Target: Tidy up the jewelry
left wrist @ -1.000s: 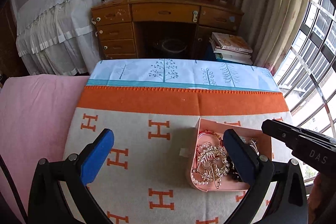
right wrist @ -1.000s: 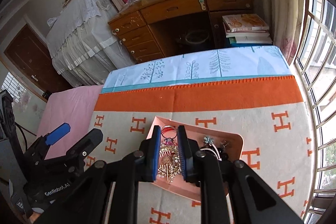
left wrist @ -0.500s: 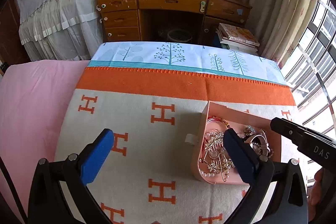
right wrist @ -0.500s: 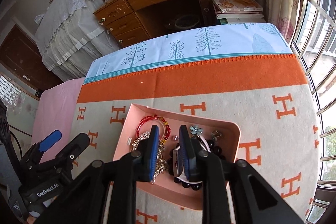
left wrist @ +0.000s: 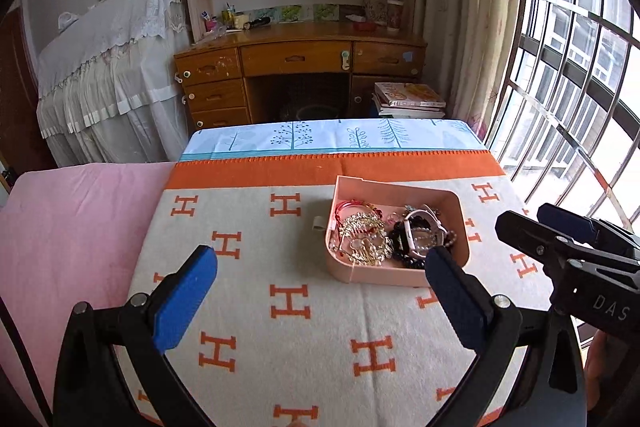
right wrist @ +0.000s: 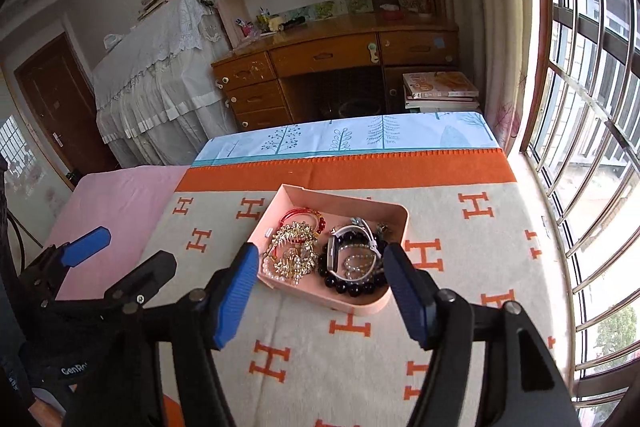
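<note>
A pink tray [left wrist: 404, 189] sits on the blanket, also in the right wrist view [right wrist: 352, 301]. It holds a gold hairpiece [left wrist: 366, 241] [right wrist: 294, 243], a red bracelet [right wrist: 306, 215], a white watch [left wrist: 418, 227] [right wrist: 352, 231], a black bead bracelet [right wrist: 352, 285] and pearls. My left gripper [left wrist: 320, 295] is open and empty, hovering near and to the left of the tray. My right gripper [right wrist: 326, 283] is open and empty, just short of the tray's near rim; it shows at the right in the left wrist view [left wrist: 560, 239].
A cream blanket with orange H marks [left wrist: 288, 301] covers the bed, with a pink sheet [left wrist: 72, 223] on its left. A wooden desk [left wrist: 300, 75], stacked books [left wrist: 408, 99] and a barred window [left wrist: 580, 87] lie beyond.
My right gripper has opened wide and pulled back up from the tray, leaving the jewellery in it. Both grippers have risen and backed away.
</note>
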Motion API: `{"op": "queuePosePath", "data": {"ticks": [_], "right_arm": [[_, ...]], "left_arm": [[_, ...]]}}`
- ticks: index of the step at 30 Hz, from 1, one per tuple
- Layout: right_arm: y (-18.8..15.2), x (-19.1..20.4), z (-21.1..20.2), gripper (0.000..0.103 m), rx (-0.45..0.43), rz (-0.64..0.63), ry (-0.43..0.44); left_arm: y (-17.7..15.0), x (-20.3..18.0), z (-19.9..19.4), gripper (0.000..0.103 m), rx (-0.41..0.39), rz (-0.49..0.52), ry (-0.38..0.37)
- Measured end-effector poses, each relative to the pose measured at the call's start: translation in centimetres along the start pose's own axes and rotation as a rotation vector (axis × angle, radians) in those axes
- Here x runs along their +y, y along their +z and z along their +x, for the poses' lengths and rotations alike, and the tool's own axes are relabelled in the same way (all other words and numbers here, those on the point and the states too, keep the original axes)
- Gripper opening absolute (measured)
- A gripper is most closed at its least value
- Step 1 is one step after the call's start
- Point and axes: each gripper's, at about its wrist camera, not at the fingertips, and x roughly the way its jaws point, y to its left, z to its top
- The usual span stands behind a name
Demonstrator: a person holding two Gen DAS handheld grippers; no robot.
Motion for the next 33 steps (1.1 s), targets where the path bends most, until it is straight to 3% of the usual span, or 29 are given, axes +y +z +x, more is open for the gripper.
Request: {"op": "queuePosePath", "data": {"ticks": [6,15,33], "right_arm": [[-3.8,0.0,-3.9,0.076,-0.064,0.000,-0.056],[-7.9,0.6,-8.8,0.077,-0.099,0.037,-0.103],[-10.1,0.2,-11.0,0.077,-0.109,0.047,-0.062]], "left_arm": [[-3.3,-1.2,-3.4,0.102,-0.030,0.011,-0.002],[-6.0,-1.4,-7.4,0.102,0.015,-0.045,0.002],[-6.6,-2.7,-9.5,0.102,0.001,-0.010,0.044]]}}
